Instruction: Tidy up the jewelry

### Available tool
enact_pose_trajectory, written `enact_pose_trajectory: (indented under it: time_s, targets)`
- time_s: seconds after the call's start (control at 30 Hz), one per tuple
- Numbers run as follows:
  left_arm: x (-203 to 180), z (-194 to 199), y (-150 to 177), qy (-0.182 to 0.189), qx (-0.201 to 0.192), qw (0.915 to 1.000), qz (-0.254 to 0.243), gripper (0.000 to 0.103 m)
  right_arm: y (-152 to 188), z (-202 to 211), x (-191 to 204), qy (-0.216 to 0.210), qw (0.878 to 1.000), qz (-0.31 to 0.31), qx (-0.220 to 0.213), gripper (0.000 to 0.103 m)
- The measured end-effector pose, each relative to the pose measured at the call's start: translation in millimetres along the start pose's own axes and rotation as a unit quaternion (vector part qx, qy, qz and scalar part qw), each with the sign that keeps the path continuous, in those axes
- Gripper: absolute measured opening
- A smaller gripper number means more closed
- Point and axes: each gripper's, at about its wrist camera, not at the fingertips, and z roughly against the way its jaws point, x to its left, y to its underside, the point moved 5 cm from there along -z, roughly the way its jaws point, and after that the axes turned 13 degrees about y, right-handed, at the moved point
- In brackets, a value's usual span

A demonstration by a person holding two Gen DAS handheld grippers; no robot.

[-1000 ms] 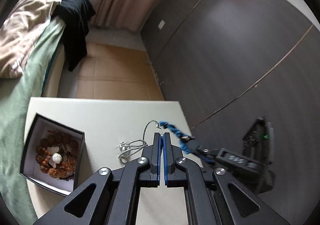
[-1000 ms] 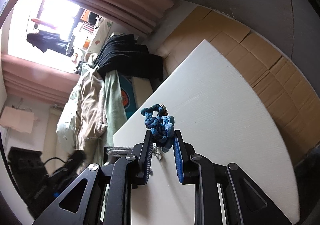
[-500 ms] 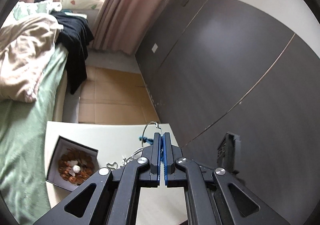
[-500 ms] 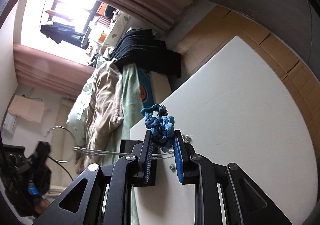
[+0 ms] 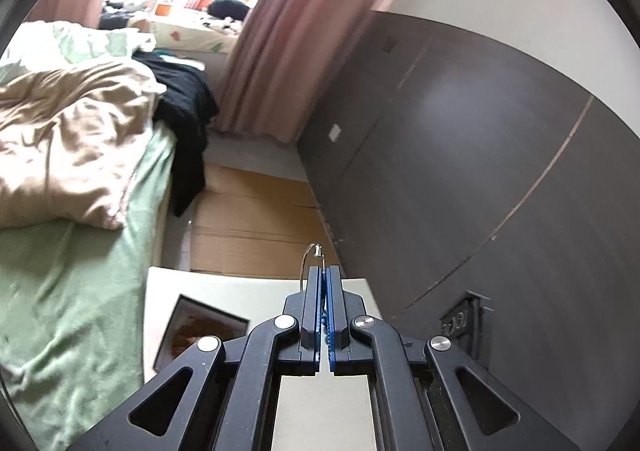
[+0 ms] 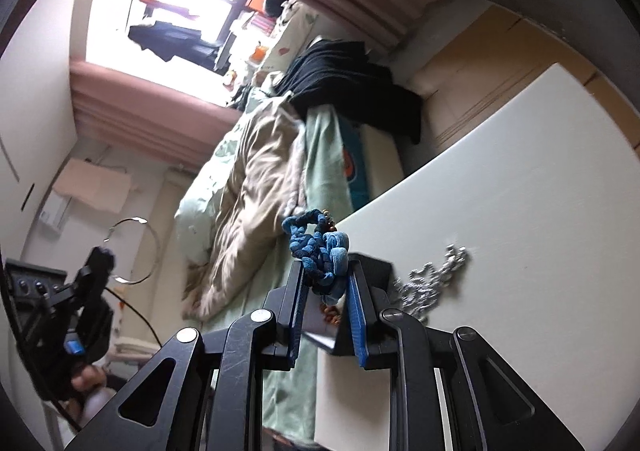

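My left gripper [image 5: 324, 271] is shut on a thin silver wire hoop [image 5: 307, 257], held up in the air over the white table [image 5: 240, 291]. The right wrist view shows that left gripper [image 6: 100, 257] at far left with the hoop [image 6: 154, 251] standing out of it. My right gripper [image 6: 325, 271] is shut on a blue braided bracelet [image 6: 320, 251], which bunches above its fingers. A black box [image 5: 200, 325] with brown beads inside sits on the table below; in the right wrist view the box [image 6: 374, 265] is partly hidden. A silver chain [image 6: 434, 279] lies on the table beside it.
A bed with green sheets [image 5: 80, 291], a beige duvet [image 5: 72, 155] and black clothing [image 5: 188, 123] lies left of the table. A dark wardrobe wall [image 5: 460, 171] rises on the right. Cardboard [image 5: 248, 219] covers the floor beyond the table. A hand [image 6: 84, 379] holds the left gripper.
The left gripper has risen and tilted up with the hoop, so table and box sank lower and smaller. The right gripper swung with the blue bracelet; the silver chain came into its view.
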Motion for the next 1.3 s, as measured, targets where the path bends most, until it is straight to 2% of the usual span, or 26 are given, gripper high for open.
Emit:
enact_pose_trajectory:
  time_s: [0.33,0.53,0.7,0.83,0.87,0.93,0.97,1.0,1.07,1.2,1.23,1.27,1.3]
  targets:
    - [72.9,-22.3,37.4,-0.025,-0.002,0.9970,0.073,0.001,13.5,-26.7,17.3,0.008,1.000,0.021,0.018,0.022]
    - [115.7,-55.8,62.4,0.013,0.026,0.9905,0.134,0.001,19.4,-39.2,19.2,0.019,0.999,0.026,0.024,0.022]
    - [124.8,-70.7,65.2,0.035,0.039,0.9878,0.147,0.001,20.3,-47.9,18.4,0.029,0.999,0.028,0.025,0.022]
    - [144.4,-72.5,71.2,0.012,0.058,0.9837,0.170,0.003,23.3,-54.0,19.0,0.033,0.999,0.028,0.027,0.022]
    - [149.6,-72.2,72.4,0.009,0.057,0.9825,0.177,0.007,24.5,-55.6,20.0,0.032,0.999,0.030,0.029,0.022]
    - [159.1,-61.2,73.2,-0.013,0.046,0.9821,0.182,0.036,28.4,-58.4,25.7,0.026,0.998,0.037,0.031,0.022]
    - [159.4,-55.8,72.5,-0.023,0.038,0.9828,0.179,0.069,30.0,-59.6,28.7,0.025,0.998,0.040,0.031,0.022]
    - [160.5,-46.0,69.7,-0.038,0.019,0.9841,0.173,0.092,31.5,-61.1,32.3,0.023,0.998,0.045,0.030,0.022]
    - [158.8,-28.3,63.1,-0.055,-0.018,0.9858,0.157,0.099,33.8,-64.5,39.1,0.019,0.998,0.052,0.027,0.022]
    - [153.3,-11.0,54.9,-0.067,-0.045,0.9880,0.131,0.099,36.3,-71.7,54.9,0.001,0.998,0.067,0.016,0.024]
    - [153.8,-9.2,55.5,-0.073,-0.048,0.9876,0.130,0.099,36.5,-74.1,59.8,0.002,0.997,0.076,0.012,0.033]
    - [154.6,-9.0,55.5,-0.078,-0.047,0.9874,0.130,0.099,36.7,-77.0,61.9,0.006,0.997,0.080,0.016,0.047]
    - [155.2,-10.5,56.3,-0.074,-0.043,0.9879,0.129,0.099,37.3,-78.5,61.1,0.007,0.997,0.076,0.019,0.054]
